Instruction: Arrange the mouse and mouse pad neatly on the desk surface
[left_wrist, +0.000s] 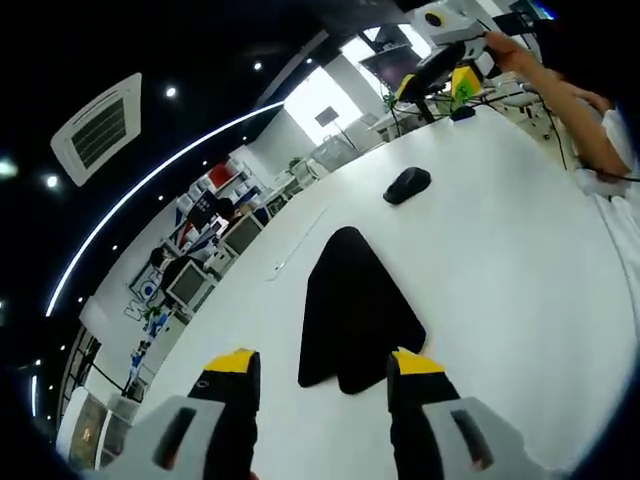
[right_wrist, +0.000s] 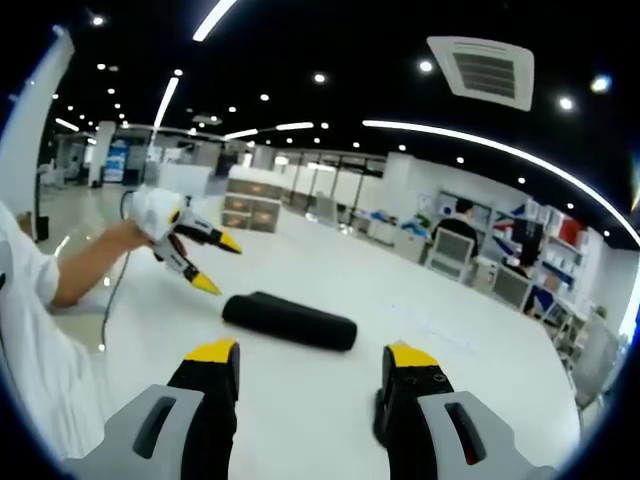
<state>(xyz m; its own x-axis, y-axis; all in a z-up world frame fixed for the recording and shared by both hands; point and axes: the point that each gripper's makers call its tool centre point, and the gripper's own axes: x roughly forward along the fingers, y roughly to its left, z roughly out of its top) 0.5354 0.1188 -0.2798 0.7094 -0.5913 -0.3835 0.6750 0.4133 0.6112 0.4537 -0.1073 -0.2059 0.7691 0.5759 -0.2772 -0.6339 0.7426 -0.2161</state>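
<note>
A black mouse pad lies flat on the white desk, one corner pointing away from me. My left gripper is open, and its yellow-tipped jaws straddle the pad's near edge. Beyond the pad sits a black mouse. Past the mouse, a hand holds my right gripper above the desk. In the right gripper view the pad appears as a low dark strip. My right gripper stands open short of it with nothing between the jaws. The left gripper hovers open at the pad's left end.
The person's arm and white sleeve reach in along the desk's right side. Cables trail over the far end. Monitors and other desks stand behind. White desk surface spreads around the pad.
</note>
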